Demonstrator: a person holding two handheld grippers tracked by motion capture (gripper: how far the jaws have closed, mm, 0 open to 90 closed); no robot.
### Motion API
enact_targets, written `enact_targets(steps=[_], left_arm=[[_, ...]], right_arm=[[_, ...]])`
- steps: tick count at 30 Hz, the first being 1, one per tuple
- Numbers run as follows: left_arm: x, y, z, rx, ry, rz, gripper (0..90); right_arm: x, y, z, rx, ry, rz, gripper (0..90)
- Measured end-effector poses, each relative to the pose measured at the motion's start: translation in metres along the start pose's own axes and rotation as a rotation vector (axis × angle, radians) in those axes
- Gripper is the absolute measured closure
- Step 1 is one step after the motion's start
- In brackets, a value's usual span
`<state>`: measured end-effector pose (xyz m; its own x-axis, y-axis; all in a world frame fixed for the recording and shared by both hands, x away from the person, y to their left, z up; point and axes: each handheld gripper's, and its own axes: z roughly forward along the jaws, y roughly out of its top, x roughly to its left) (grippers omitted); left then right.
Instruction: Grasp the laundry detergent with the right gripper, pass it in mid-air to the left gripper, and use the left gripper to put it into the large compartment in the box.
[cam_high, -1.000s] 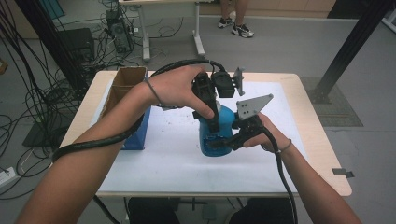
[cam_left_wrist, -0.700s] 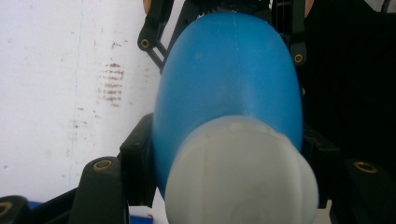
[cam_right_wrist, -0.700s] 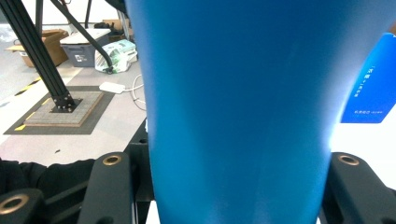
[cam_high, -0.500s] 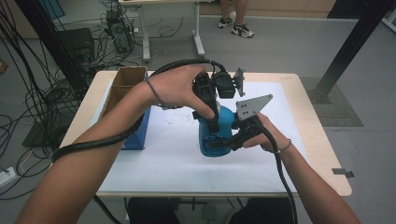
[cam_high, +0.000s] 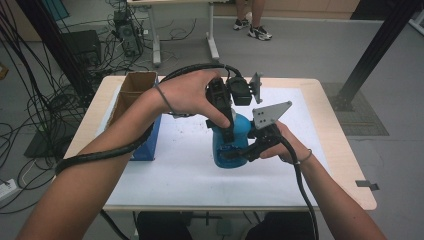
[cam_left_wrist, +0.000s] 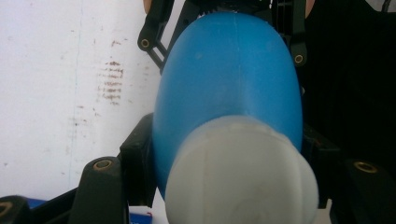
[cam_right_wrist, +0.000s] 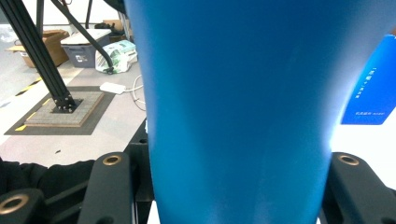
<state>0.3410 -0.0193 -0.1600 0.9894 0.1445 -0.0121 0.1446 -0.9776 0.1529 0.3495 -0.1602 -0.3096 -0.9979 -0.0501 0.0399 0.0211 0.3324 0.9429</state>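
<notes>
Where the high view looks down, a blue bottle (cam_high: 231, 145) stands upright near the middle of the bench (cam_high: 320, 95) — the left claw (cam_high: 226, 131) clamps its top from above, the right claw (cam_high: 239, 152) its body from the side. Left gripper view — jaws pinch the bottle's neck under a white cap (cam_left_wrist: 243, 172). Right gripper view — jaws press both flanks of the bottle.
</notes>
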Motion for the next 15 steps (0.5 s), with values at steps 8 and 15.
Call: enact_targets(steps=[8, 15], left_arm=[[-0.0002, -0.0003, 0.0007, -0.003, 0.0, 0.003, 37.6], [0.0004, 0.0004, 0.0013, 0.005, -0.002, 0.001, 37.6]], right_arm=[[0.0002, -0.0003, 0.0002, 0.002, 0.002, 0.001, 43.5], [-0.0001, -0.0011, 0.0006, 0.0, 0.003, 0.004, 43.5]])
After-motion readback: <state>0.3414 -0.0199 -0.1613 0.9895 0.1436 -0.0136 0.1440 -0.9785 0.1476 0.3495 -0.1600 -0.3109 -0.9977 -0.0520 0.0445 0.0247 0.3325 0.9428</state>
